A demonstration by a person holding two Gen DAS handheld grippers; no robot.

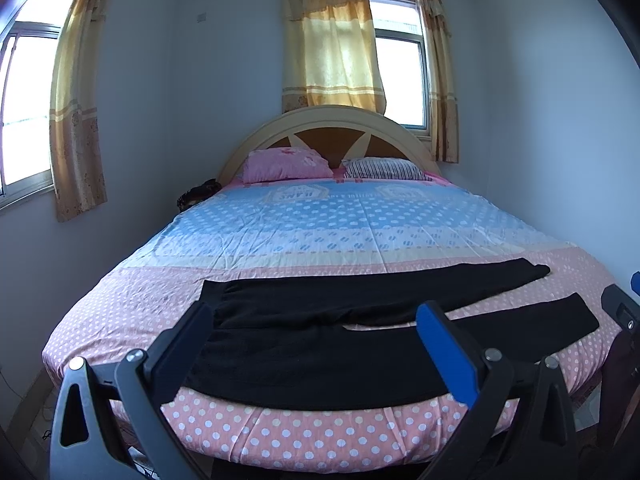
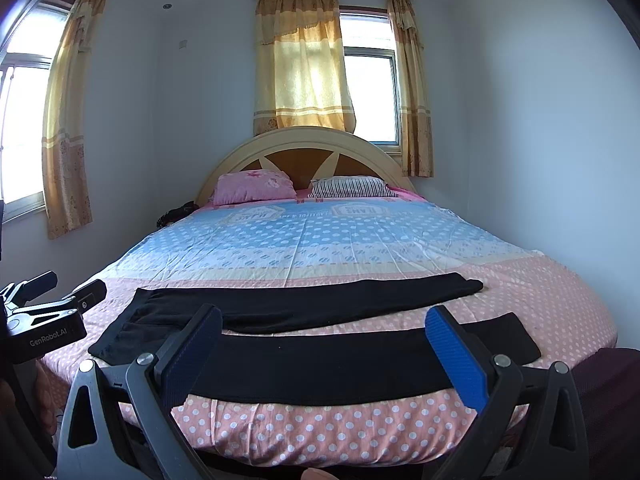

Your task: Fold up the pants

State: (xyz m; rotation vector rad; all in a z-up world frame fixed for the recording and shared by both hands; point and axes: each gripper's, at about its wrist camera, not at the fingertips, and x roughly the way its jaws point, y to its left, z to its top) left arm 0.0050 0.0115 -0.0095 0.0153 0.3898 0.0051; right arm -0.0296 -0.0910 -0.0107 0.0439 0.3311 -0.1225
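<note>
Where both wait: bedroom, curtained windows (image 2: 370,96).
Bed (image 2: 360,240): black pants (image 2: 312,360) spread flat.
Left tool (image 1: 316,344), right tool (image 2: 324,344): wide open, empty.

Polka-dot bed (image 1: 320,436), black pants (image 1: 360,344) spread flat, two pillows (image 1: 286,164) at headboard

The pants (image 1: 360,344) across the lower middle of the frame are plain black, lying on a bedsheet (image 1: 312,216) that runs pink with white polka dots near the bottom, then a cream band, then light blue with white dots further up. At the upper middle sit a pink flowered pillow (image 1: 286,164) and a black-and-white striped pillow (image 1: 384,169) before a cream and brown headboard (image 1: 328,128). Yellow-gold curtains (image 1: 330,40) with paler bands hang above, and the left gripper (image 1: 316,320) and right gripper (image 2: 324,326) are black with blue finger pads (image 1: 446,352).
</note>
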